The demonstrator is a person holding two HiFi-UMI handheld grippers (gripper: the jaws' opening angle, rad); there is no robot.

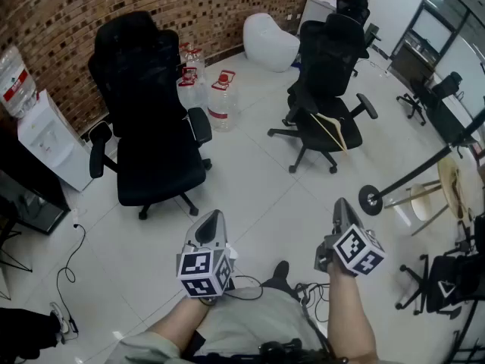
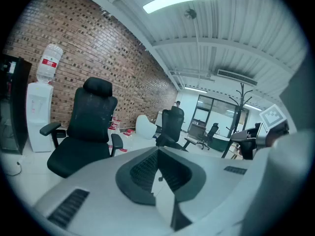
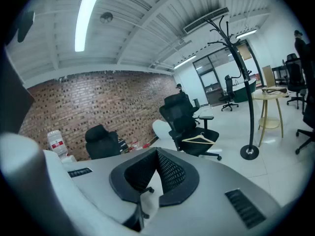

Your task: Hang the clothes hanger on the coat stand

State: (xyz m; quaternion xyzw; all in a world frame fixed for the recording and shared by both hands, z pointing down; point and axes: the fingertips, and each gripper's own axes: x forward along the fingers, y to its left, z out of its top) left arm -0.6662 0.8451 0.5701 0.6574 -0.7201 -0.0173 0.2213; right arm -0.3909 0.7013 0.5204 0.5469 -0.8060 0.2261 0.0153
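A pale wooden clothes hanger [image 1: 331, 132] lies on the seat of a black office chair [image 1: 324, 89] in the middle of the room; the right gripper view shows the hanger [image 3: 199, 139] on that seat, far ahead. The black coat stand [image 1: 413, 174] rises from a round base [image 1: 370, 199] at the right, and the coat stand [image 3: 241, 77] is tall with curved hooks. My left gripper [image 1: 211, 222] and right gripper [image 1: 341, 209] are held low near my body, well short of the chair. Both are shut with nothing in them: left gripper [image 2: 157, 154], right gripper [image 3: 156, 154].
A second black office chair [image 1: 148, 120] stands at the left by the brick wall. Water jugs [image 1: 220, 97], a white beanbag [image 1: 269, 40] and a water dispenser [image 1: 42, 131] line the wall. A round wooden stool [image 1: 424, 199] stands behind the stand's base. Cables [image 1: 72, 260] lie on the floor.
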